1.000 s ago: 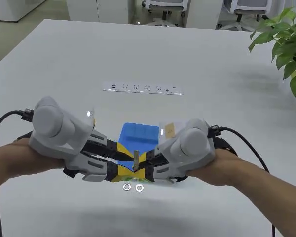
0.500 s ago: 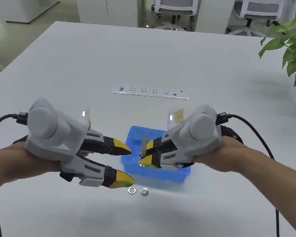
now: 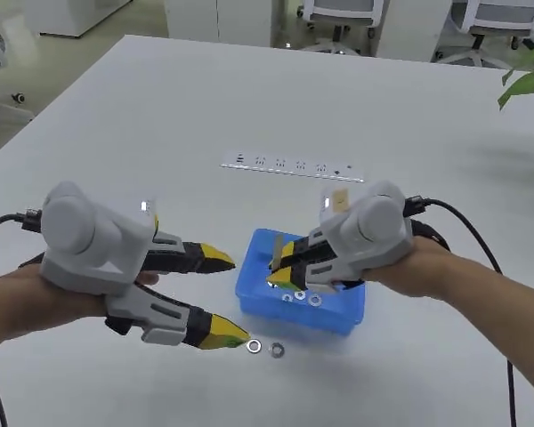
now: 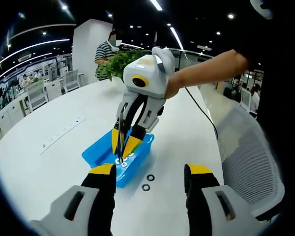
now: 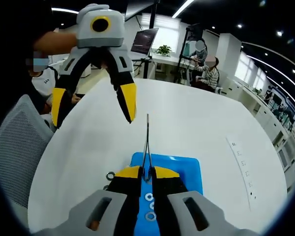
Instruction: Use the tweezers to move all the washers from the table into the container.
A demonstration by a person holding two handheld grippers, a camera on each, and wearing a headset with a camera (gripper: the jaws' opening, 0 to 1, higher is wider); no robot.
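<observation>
Everything's looking bright and evenly lit from above, with ceiling strip lights (image 4: 176, 38) glowing far behind the container (image 3: 303, 314) in both gripper views. The white table (image 3: 249, 107) is only catching soft, faint shadows just left of and in front of the container. The head view is coming out sharp and clean, while the fisheye views are bending hard away from the container, curving the table and going dark up top, though the tweezers (image 5: 147, 140) over the container are reading crisp.

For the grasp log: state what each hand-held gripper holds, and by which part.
The right hand-held gripper clamps the tweezers around mid-length; the left hand-held gripper is open and empty.
</observation>
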